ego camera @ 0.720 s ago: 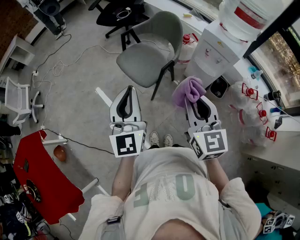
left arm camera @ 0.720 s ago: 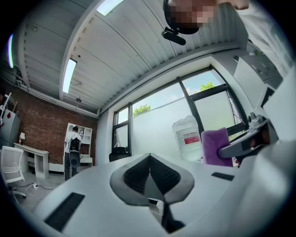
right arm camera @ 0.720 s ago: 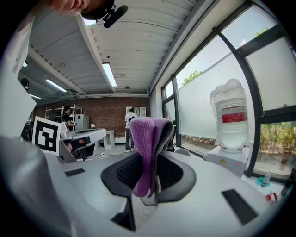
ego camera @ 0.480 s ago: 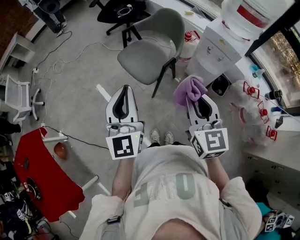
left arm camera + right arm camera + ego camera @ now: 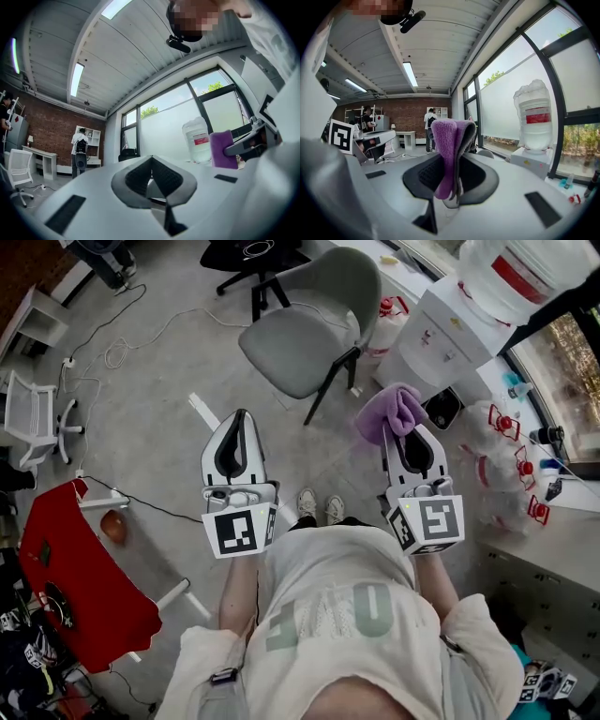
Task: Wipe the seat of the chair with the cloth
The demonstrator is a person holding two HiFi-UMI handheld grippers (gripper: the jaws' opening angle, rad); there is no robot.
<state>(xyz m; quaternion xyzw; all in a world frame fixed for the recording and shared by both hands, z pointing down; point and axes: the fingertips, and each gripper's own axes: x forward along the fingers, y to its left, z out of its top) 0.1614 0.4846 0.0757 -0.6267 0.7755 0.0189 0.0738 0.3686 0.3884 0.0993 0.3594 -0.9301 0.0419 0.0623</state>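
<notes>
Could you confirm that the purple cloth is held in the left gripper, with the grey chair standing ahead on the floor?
Not quite: the right gripper holds the purple cloth, as the right gripper view shows; the left gripper is shut and empty. The grey chair does stand ahead on the floor.

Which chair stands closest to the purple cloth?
The grey chair with black legs, just ahead of the cloth in the right gripper; the black chair is behind it, the white chair far left.
</notes>
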